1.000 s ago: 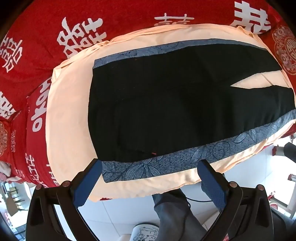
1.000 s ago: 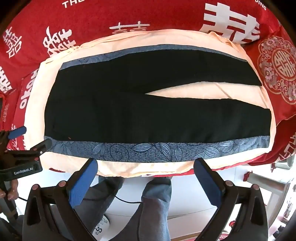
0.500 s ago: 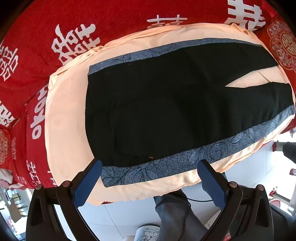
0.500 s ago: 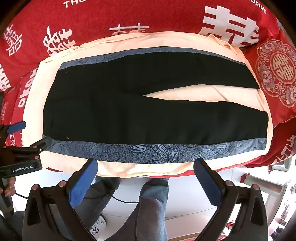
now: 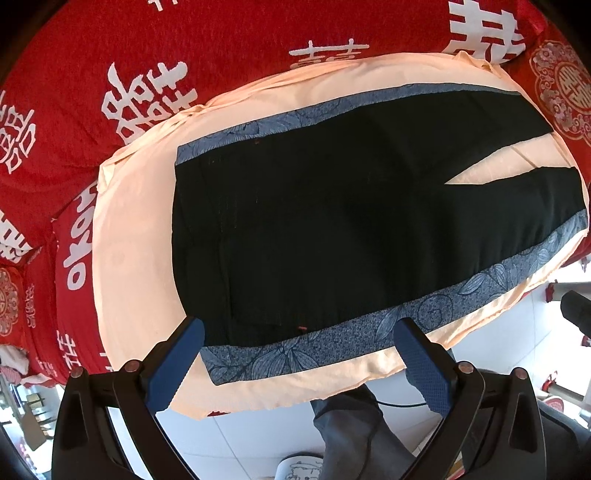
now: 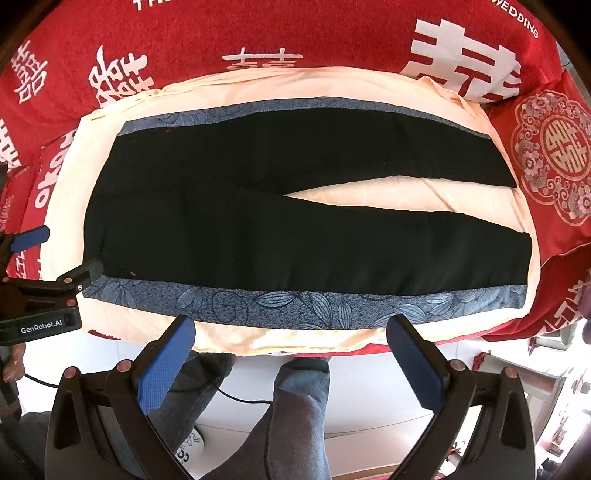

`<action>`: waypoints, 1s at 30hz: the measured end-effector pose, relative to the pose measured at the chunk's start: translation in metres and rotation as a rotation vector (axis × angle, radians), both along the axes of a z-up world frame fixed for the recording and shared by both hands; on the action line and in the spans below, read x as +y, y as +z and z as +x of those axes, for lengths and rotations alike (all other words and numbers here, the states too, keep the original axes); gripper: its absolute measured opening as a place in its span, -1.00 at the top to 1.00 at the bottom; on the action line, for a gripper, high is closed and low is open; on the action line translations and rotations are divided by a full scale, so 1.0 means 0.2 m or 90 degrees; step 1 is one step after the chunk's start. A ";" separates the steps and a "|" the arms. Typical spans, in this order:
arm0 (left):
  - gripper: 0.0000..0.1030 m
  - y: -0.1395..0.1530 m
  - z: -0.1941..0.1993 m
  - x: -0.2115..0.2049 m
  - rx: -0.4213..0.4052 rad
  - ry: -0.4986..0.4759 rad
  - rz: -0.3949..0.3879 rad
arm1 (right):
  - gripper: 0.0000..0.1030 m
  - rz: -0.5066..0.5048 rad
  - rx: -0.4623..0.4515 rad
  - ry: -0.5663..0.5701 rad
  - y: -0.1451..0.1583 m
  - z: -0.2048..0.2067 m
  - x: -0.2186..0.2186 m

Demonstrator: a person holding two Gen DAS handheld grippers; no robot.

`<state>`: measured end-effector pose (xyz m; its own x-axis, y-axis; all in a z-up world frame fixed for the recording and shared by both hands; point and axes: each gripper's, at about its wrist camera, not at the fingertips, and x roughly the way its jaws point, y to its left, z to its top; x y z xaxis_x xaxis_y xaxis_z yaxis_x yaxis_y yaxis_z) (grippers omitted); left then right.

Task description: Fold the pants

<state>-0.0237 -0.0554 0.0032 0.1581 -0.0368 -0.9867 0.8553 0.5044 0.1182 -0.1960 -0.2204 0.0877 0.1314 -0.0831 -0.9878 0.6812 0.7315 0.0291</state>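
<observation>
The pants (image 6: 280, 221) are black with a blue leaf-patterned band running down each outer side. They lie spread flat and unfolded on a peach sheet (image 6: 70, 206), which covers a cushion-like surface on top of a red cloth (image 6: 258, 26) printed with large white characters. The waist end sits to the left in the right wrist view and the two legs run off to the right, parting in a narrow V that shows a wedge of the peach sheet between them. The upper leg ends near a red cushion with a round ornament (image 6: 550, 147). The near blue band (image 6: 295, 299) runs along the front edge of the sheet, close to its drop-off. The fabric looks smooth, with only faint creases near the waist.

In the left wrist view the same pants (image 5: 332, 221) fill the middle, waist at the left, and a tiny red speck shows at the lower edge of the black cloth.

The left gripper (image 5: 299, 358) hangs just over the front edge of the sheet near the waist corner, its blue-padded fingers spread wide and holding nothing. The right gripper (image 6: 291, 350) hovers above the front edge near the middle of the near leg, also spread wide and empty. Below them a person's legs (image 6: 295, 406) in grey trousers stand on a white tiled floor (image 5: 258, 435).
</observation>
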 end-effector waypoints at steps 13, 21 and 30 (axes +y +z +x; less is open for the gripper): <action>-1.00 0.02 0.05 0.04 -0.009 0.039 -0.011 | -1.00 0.042 0.016 -0.006 -0.01 0.02 -0.03; -1.00 0.04 0.05 0.09 -0.015 0.059 -0.021 | -1.00 0.069 0.029 -0.028 -0.05 -0.01 -0.04; -1.00 0.07 0.05 0.10 -0.032 0.086 -0.024 | -1.00 0.062 0.021 -0.028 -0.07 -0.03 -0.09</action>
